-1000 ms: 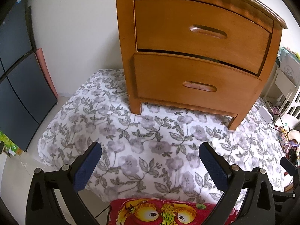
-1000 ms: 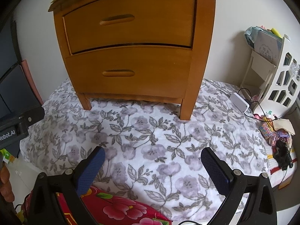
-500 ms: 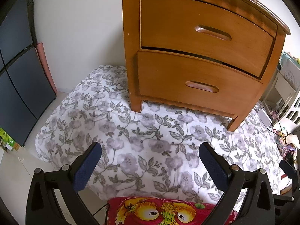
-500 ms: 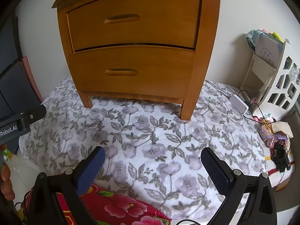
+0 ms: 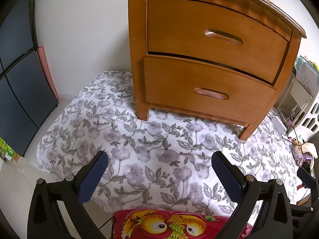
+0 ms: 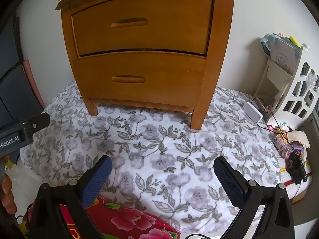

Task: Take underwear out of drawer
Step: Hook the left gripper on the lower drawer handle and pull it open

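- Left wrist view: the left claw (image 5: 159,171) hangs released, its blue pads spread wide and empty over the floral bedspread (image 5: 151,151). The wooden nightstand (image 5: 209,59) stands on that bedspread at 12 to 1 o'clock, well apart from the fingertips.
- Left wrist view: the upper drawer (image 5: 215,37) and the lower drawer (image 5: 207,91) both sit pushed in, each with a recessed handle. A dark seam separates them. A red patterned cloth (image 5: 169,224) lies at 6 o'clock.
- Right wrist view: the right claw (image 6: 162,172) is likewise released and carries nothing. The nightstand fills 11 to 12 o'clock, and the lower drawer handle (image 6: 129,79) lies straight ahead, not touched by either pad.
- Right wrist view: part of the left device shows at 9 o'clock. A white shelf unit (image 6: 289,79) and a small heap of clutter stand at 2 to 3 o'clock.
- Task thing: no underwear is visible in either view. It is presumably inside one of the shut drawers, though which one cannot be told.
- Progress: judged as the approach stage. Nothing is accomplished yet. Reaching a handle, pulling a drawer open, gripping the garment and lifting it out all remain.
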### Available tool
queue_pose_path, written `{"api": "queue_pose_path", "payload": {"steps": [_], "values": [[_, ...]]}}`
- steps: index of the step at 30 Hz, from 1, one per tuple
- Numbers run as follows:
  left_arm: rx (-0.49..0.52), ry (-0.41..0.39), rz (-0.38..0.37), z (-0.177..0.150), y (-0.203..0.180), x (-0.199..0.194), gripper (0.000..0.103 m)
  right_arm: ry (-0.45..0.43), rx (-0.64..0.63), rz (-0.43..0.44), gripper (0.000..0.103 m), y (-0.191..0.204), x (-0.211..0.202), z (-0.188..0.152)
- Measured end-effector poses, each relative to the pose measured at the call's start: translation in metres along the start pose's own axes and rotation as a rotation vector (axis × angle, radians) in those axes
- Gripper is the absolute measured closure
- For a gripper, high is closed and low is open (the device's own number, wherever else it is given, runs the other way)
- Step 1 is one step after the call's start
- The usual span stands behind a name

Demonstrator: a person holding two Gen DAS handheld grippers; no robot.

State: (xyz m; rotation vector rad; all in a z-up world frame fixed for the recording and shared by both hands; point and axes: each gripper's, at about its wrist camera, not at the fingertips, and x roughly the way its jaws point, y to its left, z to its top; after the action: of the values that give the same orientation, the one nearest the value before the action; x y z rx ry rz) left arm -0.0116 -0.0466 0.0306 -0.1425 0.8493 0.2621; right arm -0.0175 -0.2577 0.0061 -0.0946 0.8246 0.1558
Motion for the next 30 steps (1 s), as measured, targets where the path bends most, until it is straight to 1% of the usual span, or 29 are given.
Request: {"api": "queue_pose_path", "payload": {"steps": [6, 10, 12, 16, 17, 19, 20, 23, 25, 27, 30], "values": [[0.004, -0.001, -0.02, 0.01, 0.005, 0.001, 0.0, 0.003, 0.0, -0.011, 0.0, -0.001, 0.001, 0.003], [0.024, -0.078, -0.034, 0.035, 0.005, 0.002, 0.0, 0.003, 0.003, -0.033, 0.0, -0.004, 0.004, 0.011], [0.034, -0.098, -0.069, 0.052, 0.003, 0.007, 0.0, 0.005, 0.005, -0.041, 0.0, -0.006, 0.006, 0.014], [0.041, -0.087, -0.163, 0.087, -0.002, 0.026, 0.0, 0.013, 0.007, -0.057, 0.0, -0.007, 0.012, 0.021], [0.057, -0.087, -0.176, 0.095, -0.005, 0.031, 0.0, 0.015, 0.006, -0.059, 0.0, -0.007, 0.014, 0.022], [0.102, -0.093, -0.182, 0.108, -0.012, 0.037, 0.0, 0.022, 0.001, -0.065, 0.0, -0.006, 0.018, 0.025], [0.147, -0.096, -0.174, 0.117, -0.019, 0.042, 0.0, 0.025, -0.002, -0.068, 0.0, -0.006, 0.02, 0.027], [0.27, -0.064, -0.148, 0.138, -0.039, 0.061, 0.0, 0.033, -0.005, -0.08, 0.0, -0.006, 0.026, 0.03], [0.329, -0.052, -0.158, 0.148, -0.049, 0.072, 0.0, 0.039, 0.003, -0.088, 0.0, -0.006, 0.03, 0.034], [0.412, -0.038, -0.168, 0.158, -0.062, 0.086, 0.0, 0.044, 0.012, -0.099, 0.0, -0.008, 0.035, 0.037], [0.52, -0.022, -0.162, 0.168, -0.079, 0.103, 0.0, 0.06, 0.022, -0.113, 0.0, -0.008, 0.043, 0.04]]}}
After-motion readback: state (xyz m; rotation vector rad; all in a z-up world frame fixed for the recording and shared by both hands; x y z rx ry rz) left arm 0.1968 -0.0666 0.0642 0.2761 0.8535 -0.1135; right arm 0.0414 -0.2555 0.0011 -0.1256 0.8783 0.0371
